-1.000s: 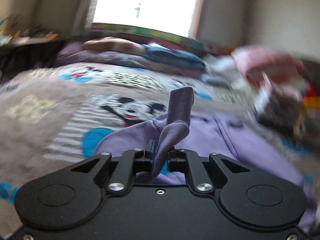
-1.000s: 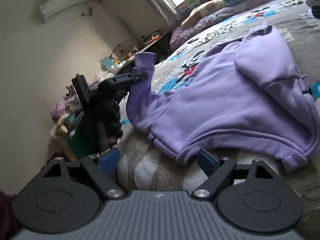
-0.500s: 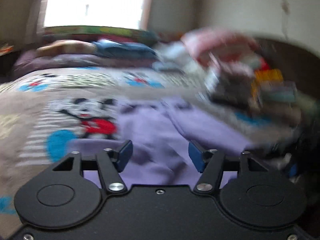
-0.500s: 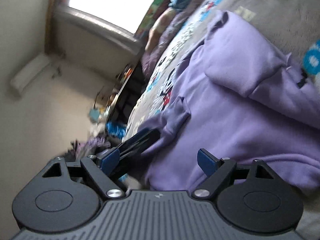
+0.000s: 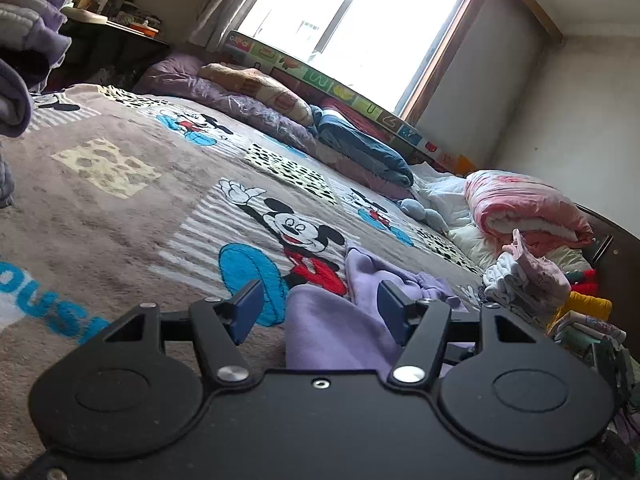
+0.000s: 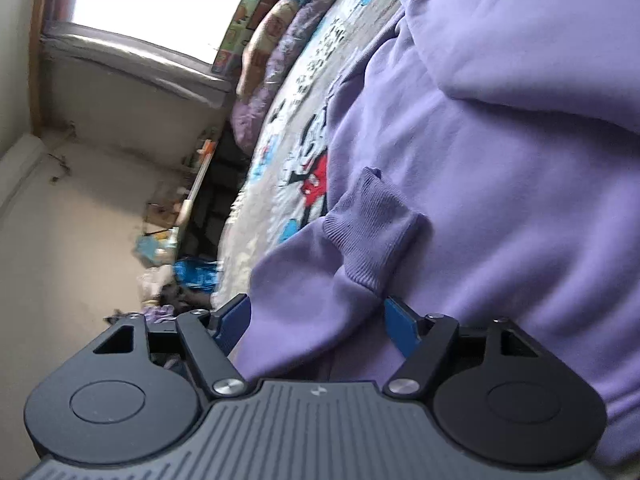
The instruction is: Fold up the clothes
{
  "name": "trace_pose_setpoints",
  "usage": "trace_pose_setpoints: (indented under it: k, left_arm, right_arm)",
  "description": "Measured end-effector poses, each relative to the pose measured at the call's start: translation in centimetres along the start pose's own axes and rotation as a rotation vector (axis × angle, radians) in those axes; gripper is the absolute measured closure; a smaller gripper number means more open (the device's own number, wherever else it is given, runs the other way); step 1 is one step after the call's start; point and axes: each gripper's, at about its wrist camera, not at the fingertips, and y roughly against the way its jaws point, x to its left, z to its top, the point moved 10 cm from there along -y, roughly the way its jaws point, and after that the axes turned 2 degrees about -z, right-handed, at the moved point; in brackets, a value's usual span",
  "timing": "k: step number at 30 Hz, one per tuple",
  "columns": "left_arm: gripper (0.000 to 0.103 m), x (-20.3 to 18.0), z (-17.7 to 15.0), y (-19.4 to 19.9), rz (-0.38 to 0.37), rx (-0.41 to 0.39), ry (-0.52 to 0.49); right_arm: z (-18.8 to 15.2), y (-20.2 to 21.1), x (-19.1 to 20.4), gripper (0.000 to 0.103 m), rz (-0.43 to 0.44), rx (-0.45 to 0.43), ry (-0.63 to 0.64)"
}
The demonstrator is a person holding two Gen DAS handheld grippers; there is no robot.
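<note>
A lilac sweatshirt (image 6: 500,160) lies spread on the bed and fills most of the right wrist view. Its sleeve ends in a ribbed cuff (image 6: 376,232) folded onto the body. My right gripper (image 6: 318,318) straddles that sleeve just below the cuff. Its jaws are closing, with the sleeve between the blue pads (image 6: 400,322), and no firm pinch shows. In the left wrist view a bunched edge of the same sweatshirt (image 5: 336,332) lies under my left gripper (image 5: 320,312), which is open and holds nothing.
A grey Mickey Mouse blanket (image 5: 120,208) covers the bed. Folded quilts (image 5: 360,148) line the window side. A pink quilt (image 5: 528,208) and a heap of small clothes (image 5: 520,276) sit at the right. More purple and grey fabric (image 5: 24,40) hangs at the upper left.
My left gripper let go of the cuff, opened and swung sideways. My right gripper rolled, moved over the sweatshirt onto the sleeve, and its jaws narrowed.
</note>
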Motion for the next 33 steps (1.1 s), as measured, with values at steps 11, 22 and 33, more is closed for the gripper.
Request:
trace_pose_setpoints:
  k: [11, 22, 33]
  left_arm:
    - [0.041, 0.6, 0.0, 0.4, -0.023, -0.004, 0.013]
    - [0.041, 1.2, -0.2, 0.8, -0.016, -0.002, 0.039]
    - [0.036, -1.2, -1.1, 1.6, -0.092, 0.036, -0.056]
  right_arm:
    - [-0.1, -1.4, -1.5, 0.042, -0.060, -0.204, -0.101]
    - [0.4, -3.1, -1.4, 0.072, -0.141, -0.210, -0.075]
    - [4.2, -0.1, 4.3, 0.085, -0.006, -0.188, 0.111]
